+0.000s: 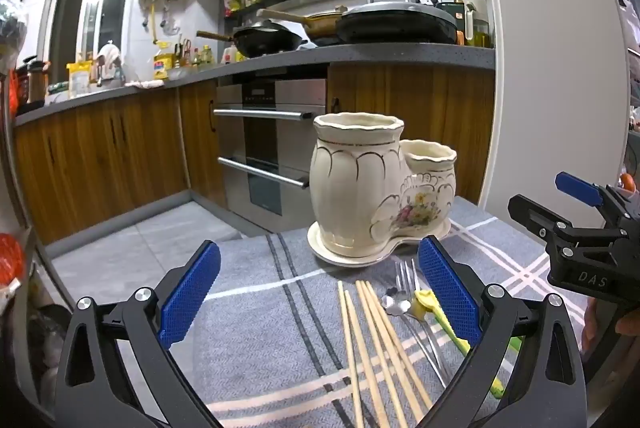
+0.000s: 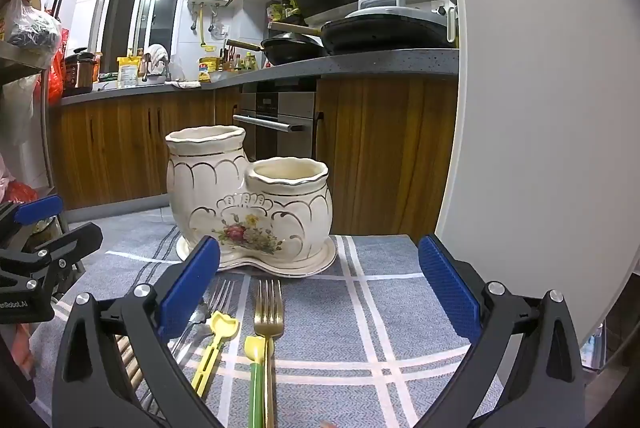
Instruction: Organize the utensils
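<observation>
The left gripper (image 1: 318, 294) hovers with its jaws released above wooden chopsticks (image 1: 374, 344) lying on the gray plaid cloth (image 1: 256, 308) covering the surface. Just right of them lie a silver fork (image 1: 406, 280) and a yellow plastic utensil (image 2: 218, 338), then a gold fork (image 2: 269, 312). Behind stands the cream ceramic holder (image 2: 248, 199) on its saucer. The right gripper (image 2: 320, 292) hovers over the cloth, jaws spread, grasping nothing.
</observation>
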